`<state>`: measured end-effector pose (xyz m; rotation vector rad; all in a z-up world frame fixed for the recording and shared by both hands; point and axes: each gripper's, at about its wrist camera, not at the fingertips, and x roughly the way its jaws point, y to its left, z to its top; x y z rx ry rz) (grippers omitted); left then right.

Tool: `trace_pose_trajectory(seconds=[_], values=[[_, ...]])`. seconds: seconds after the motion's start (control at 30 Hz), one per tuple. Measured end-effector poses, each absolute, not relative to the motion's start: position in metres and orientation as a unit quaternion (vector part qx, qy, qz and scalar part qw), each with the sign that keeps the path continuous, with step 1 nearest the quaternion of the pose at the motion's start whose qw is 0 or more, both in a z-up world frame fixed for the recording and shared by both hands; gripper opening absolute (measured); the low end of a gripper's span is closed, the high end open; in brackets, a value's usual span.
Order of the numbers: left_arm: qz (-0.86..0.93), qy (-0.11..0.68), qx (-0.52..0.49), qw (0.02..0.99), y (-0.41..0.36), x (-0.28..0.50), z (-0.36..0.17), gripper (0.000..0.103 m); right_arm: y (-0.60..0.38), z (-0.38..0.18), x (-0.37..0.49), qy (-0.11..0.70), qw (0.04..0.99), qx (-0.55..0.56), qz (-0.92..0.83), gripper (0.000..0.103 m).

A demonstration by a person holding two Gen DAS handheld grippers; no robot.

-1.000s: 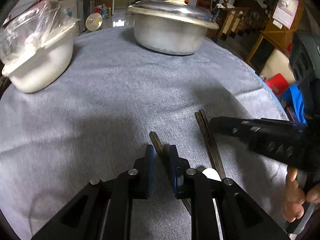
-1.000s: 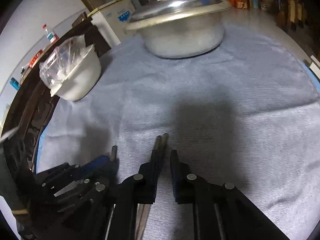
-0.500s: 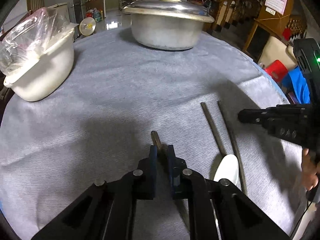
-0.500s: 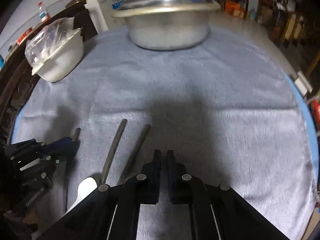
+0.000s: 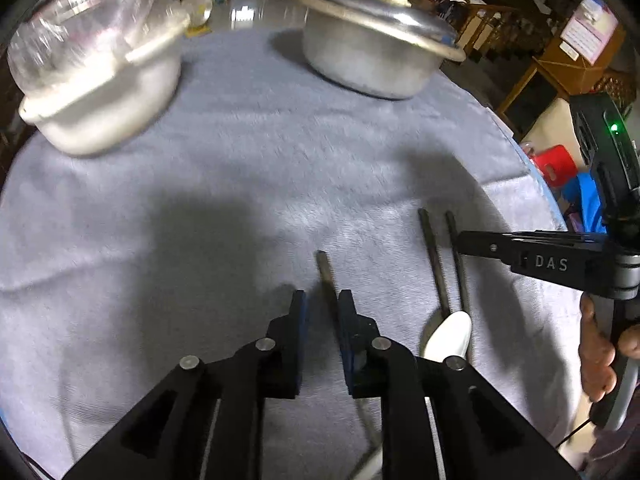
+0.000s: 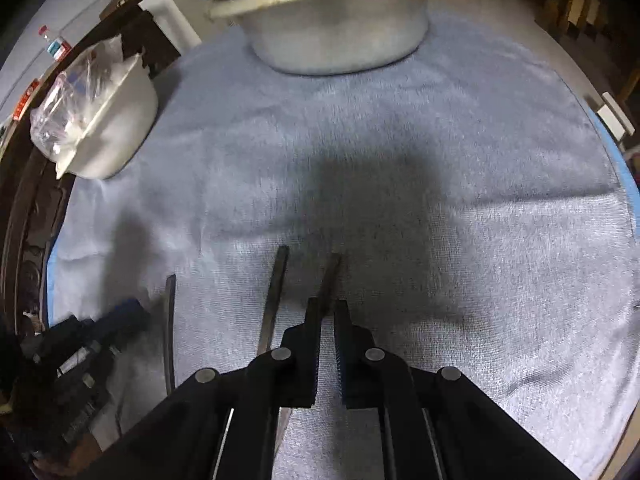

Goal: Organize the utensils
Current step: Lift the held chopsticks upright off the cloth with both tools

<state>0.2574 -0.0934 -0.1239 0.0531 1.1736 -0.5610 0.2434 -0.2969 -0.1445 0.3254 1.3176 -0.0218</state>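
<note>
Partly sorted: two spoons (image 5: 442,280) side by side on the grey worktop (image 5: 240,184), third handle (image 5: 326,276) between the opening left tongs (image 5: 322,304), unpressed and still apart from the pair; right tongs (image 6: 327,312) together, empty.

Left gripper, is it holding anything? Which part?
Nothing is gripped: the left gripper has its jaws opening, with a utensil's dark handle between them, near the handle's end.

three utensils (image 5: 434,264), one lidded pot (image 5: 376,52), one white bowl (image 5: 104,92)
</note>
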Motion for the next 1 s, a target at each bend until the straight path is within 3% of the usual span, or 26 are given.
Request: trace_pose_trajectory(seconds=[0.1, 0.37, 0.47, 0.73, 1.0], values=[[-0.26, 0.554, 0.02, 0.791, -0.101, 0.258, -0.126, 0.021, -0.296, -0.145, 0.251, 0.619, 0.771, 0.149, -0.008, 0.009], [-0.239, 0.583, 0.017, 0.777, -0.111, 0.267, -0.13, 0.021, -0.274, -0.143, 0.257, 0.637, 0.766, 0.083, -0.008, 0.011], [-0.223, 0.58, 0.028, 0.783, -0.112, 0.267, -0.131, 0.007, -0.282, -0.139, 0.254, 0.631, 0.769, 0.104, 0.001, 0.01], [-0.206, 0.567, 0.012, 0.798, -0.097, 0.255, -0.127, 0.006, -0.322, -0.126, 0.222, 0.592, 0.788, 0.168, 0.02, 0.006], [-0.173, 0.5, -0.011, 0.848, -0.049, 0.224, -0.082, 0.005, -0.379, -0.094, 0.154, 0.526, 0.822, 0.22, 0.0, 0.006]])
